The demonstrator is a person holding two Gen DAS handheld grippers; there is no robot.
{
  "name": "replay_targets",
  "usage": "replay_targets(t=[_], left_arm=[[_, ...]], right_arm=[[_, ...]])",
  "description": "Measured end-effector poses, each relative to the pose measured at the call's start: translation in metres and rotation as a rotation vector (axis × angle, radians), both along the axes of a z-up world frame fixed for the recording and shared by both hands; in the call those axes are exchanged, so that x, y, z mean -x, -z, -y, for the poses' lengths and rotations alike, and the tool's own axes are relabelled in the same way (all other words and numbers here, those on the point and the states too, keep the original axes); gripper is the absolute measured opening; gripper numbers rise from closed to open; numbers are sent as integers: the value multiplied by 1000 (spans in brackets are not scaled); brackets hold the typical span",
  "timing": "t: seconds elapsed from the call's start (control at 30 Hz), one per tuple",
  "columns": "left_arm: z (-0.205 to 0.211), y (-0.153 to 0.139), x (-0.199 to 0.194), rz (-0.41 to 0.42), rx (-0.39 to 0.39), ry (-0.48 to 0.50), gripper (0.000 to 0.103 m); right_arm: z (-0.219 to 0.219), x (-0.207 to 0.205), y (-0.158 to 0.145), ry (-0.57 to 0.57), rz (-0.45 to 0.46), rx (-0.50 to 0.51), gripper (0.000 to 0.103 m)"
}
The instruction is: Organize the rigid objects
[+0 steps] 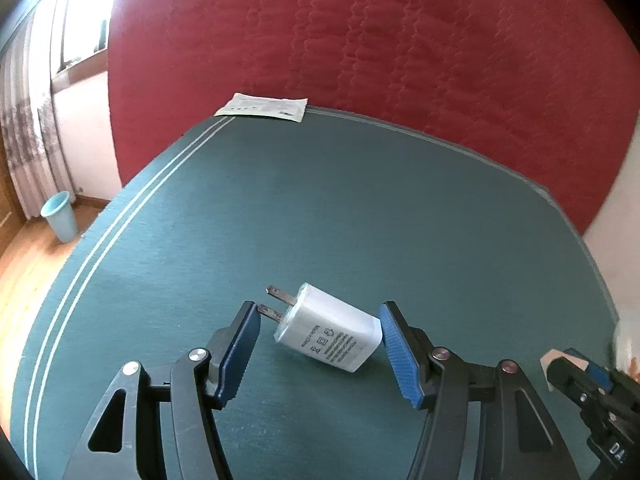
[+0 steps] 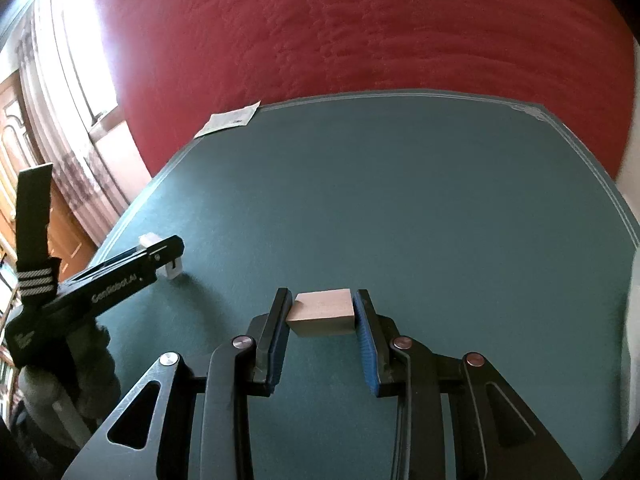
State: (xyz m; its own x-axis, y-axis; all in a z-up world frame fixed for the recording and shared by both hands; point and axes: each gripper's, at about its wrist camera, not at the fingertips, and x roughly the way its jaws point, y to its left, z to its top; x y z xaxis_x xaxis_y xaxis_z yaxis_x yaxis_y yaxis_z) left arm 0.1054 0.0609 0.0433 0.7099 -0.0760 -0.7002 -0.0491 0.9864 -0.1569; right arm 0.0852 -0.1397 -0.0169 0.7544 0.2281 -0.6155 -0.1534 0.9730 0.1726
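Observation:
A white plug-in charger [image 1: 332, 330] lies tilted between the blue pads of my left gripper [image 1: 320, 312]. The left pad presses on a metal prong and the right pad on the charger's back end, so the gripper is shut on it just over the green table [image 1: 320, 200]. A small light wooden block [image 2: 324, 312] is clamped between the pads of my right gripper [image 2: 322, 296], held a little above the table. The right wrist view shows the left gripper [image 2: 172, 256] at the left with the charger [image 2: 174, 271] at its tips. The right gripper [image 1: 576, 362] with its block [image 1: 554, 360] shows at the left wrist view's lower right.
A flat white paper packet [image 1: 264, 107] lies at the table's far left corner. A red quilted surface [image 1: 400, 40] rises behind the table's far edge. On the wooden floor to the left stands a light blue bin [image 1: 60, 216], by a curtained window.

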Motion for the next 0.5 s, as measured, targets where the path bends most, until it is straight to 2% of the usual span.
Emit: replay_targets(t=[0.17,0.5], left_arm=[[5,-3,4,23,33,39,64],[14,-4,8,43,9,56,64]], right_arm=[[14,16,-4,26,12,-25,33],[49,43,-7,101,31,-44,33]])
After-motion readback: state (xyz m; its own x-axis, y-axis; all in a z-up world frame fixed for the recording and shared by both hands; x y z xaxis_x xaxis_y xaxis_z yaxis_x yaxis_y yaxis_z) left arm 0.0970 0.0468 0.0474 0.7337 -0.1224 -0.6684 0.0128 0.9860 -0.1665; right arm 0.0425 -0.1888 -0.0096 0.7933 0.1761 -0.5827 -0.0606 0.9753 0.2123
